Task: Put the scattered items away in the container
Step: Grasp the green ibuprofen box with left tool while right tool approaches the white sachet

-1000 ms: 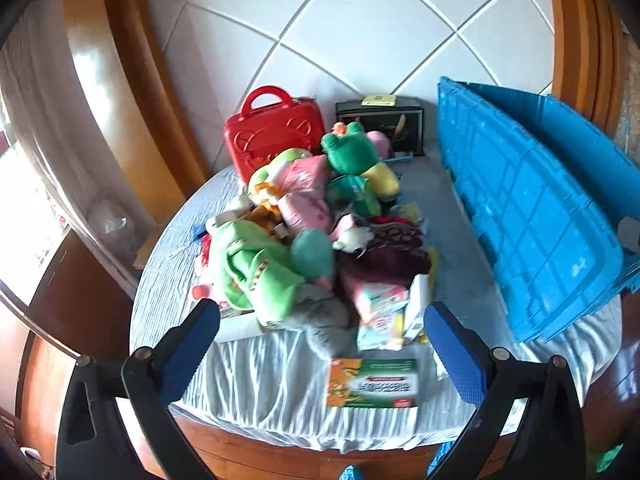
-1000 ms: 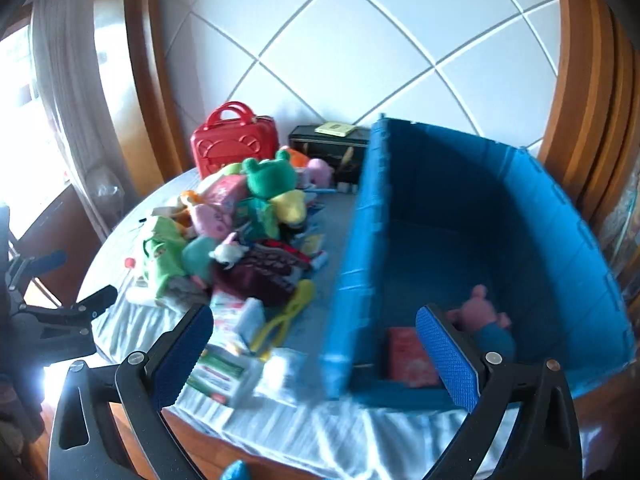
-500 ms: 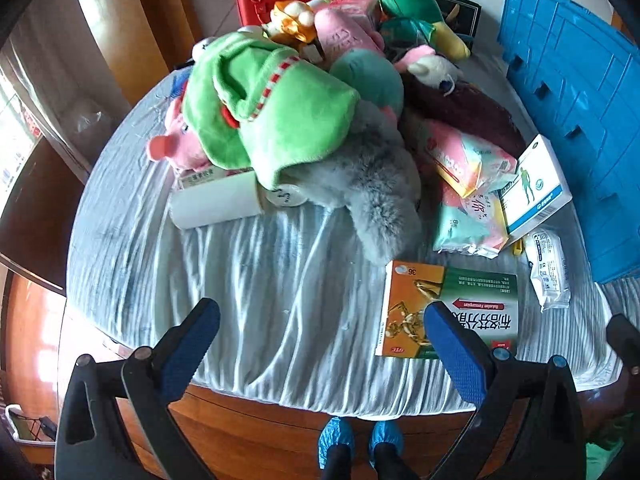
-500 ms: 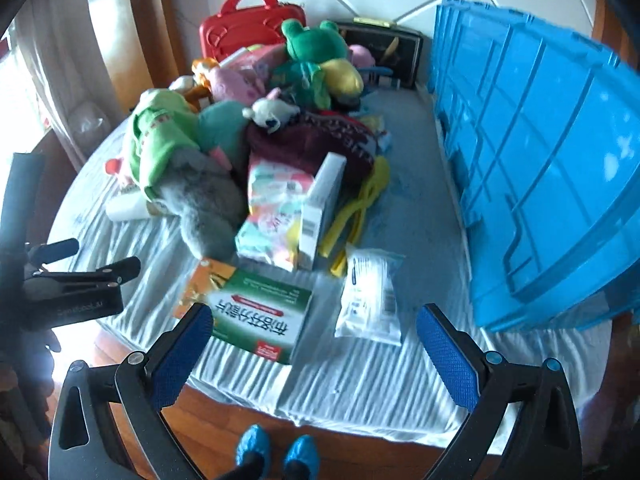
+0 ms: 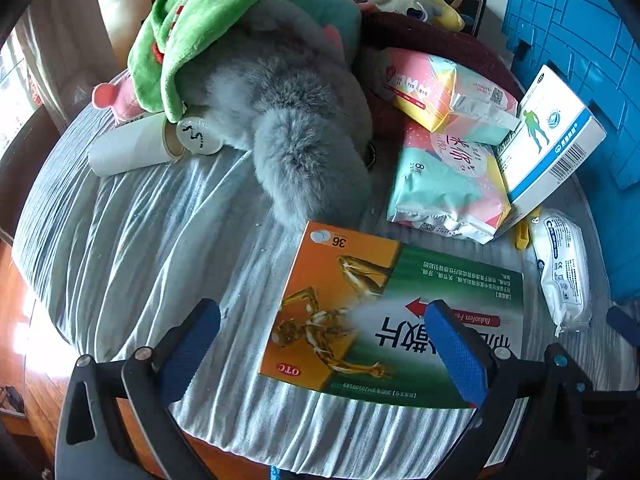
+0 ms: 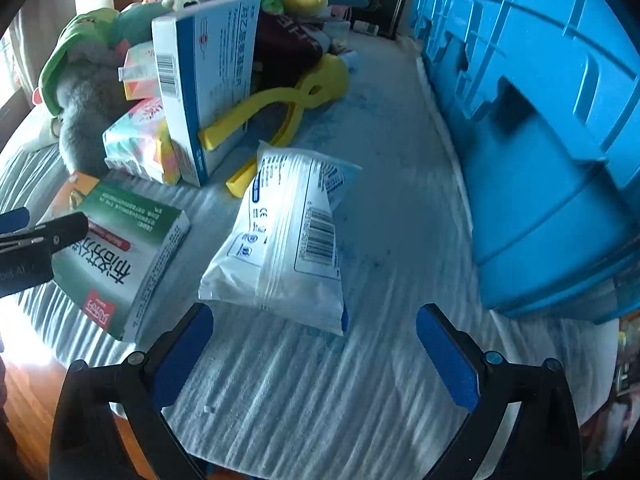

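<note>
The left claw (image 5: 320, 348) is hovering released over the flat orange-and-green medicine box (image 5: 392, 320) lying on the counter (image 5: 140, 248); the right claw (image 6: 314, 354) is gaping before the white wipes packet (image 6: 280, 236) beside the blue container (image 6: 560, 120)

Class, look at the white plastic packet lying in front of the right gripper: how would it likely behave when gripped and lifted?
The white packet looks soft and pillowy, so it would probably squash between the fingers. Its glossy wrapper may be slippery. It likely sags at the unsupported end, and seems light for its size.
</note>
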`<state>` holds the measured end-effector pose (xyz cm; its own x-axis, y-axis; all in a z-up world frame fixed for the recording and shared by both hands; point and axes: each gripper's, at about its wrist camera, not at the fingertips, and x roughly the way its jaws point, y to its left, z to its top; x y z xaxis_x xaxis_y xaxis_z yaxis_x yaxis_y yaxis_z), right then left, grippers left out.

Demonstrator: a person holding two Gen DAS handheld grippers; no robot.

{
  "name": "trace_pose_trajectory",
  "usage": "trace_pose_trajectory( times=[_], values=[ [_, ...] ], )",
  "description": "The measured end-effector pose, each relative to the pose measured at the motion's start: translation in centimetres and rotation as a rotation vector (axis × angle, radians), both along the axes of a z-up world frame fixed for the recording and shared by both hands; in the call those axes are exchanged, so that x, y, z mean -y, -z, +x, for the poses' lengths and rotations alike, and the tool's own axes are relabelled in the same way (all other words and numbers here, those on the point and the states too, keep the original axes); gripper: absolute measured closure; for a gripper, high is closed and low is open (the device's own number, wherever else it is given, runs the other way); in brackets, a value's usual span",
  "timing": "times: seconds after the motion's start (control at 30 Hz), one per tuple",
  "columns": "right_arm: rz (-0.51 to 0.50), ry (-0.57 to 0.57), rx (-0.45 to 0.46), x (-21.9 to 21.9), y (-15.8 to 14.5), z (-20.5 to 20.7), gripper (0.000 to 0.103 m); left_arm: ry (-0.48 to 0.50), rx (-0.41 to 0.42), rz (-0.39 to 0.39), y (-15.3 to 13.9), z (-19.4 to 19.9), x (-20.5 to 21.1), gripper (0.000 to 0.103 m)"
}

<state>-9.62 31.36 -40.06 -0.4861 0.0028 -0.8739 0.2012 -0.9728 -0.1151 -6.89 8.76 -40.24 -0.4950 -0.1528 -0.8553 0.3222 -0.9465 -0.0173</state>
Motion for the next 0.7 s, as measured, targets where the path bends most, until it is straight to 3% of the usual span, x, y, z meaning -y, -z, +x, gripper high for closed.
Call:
trace_pose_trajectory(
  times=[0.13,0.23,0.33,0.37,0.4,0.43,0.47,0.5,0.53,0.57,0.6,0.7],
  values=[
    [-0.109,0.045,0.031,-1.9,1.3,0.0,0.000,-0.049,-0.038,0.024,0.5,1.0,-0.1,0.000],
    [-0.108,0.044,0.008,-2.3,1.5,0.4,0.000,-0.096,-0.058,0.130,1.2,1.6,0.7,0.000],
    [-0.107,0.041,0.021,-2.5,1.7,0.3,0.000,-0.089,-0.068,0.104,1.0,2.0,0.3,0.000],
    [-0.106,0.038,0.027,-2.5,1.8,0.3,0.000,-0.066,-0.069,0.084,0.7,2.1,-0.2,0.007],
    [-0.104,0.034,0.036,-2.6,1.8,0.2,0.001,-0.033,-0.074,0.064,0.2,2.3,-0.6,0.023],
    [-0.104,0.036,0.039,-2.6,1.7,0.2,0.004,-0.011,-0.077,0.027,-0.3,2.5,-1.1,0.028],
    [-0.104,0.040,0.027,-2.7,1.4,0.5,0.025,0.001,-0.076,-0.006,-0.7,2.9,-1.4,0.037],
    [-0.102,0.041,0.006,-2.6,1.0,1.0,0.056,0.011,-0.074,-0.015,-1.0,3.3,-1.5,0.045],
    [-0.102,0.042,-0.010,-2.5,0.6,1.4,0.066,0.016,-0.072,-0.008,-1.1,3.7,-1.4,0.050],
    [-0.117,0.043,-0.021,-2.3,0.3,1.9,0.074,0.019,-0.068,0.003,-1.3,4.1,-1.1,0.058],
    [-0.136,0.041,-0.024,-2.1,0.2,2.2,0.074,0.022,-0.067,0.016,-1.4,4.5,-0.8,0.065],
    [-0.150,0.021,-0.038,-0.8,0.0,3.3,0.077,0.043,-0.069,0.025,-2.0,5.5,0.2,0.070]
  ],
)
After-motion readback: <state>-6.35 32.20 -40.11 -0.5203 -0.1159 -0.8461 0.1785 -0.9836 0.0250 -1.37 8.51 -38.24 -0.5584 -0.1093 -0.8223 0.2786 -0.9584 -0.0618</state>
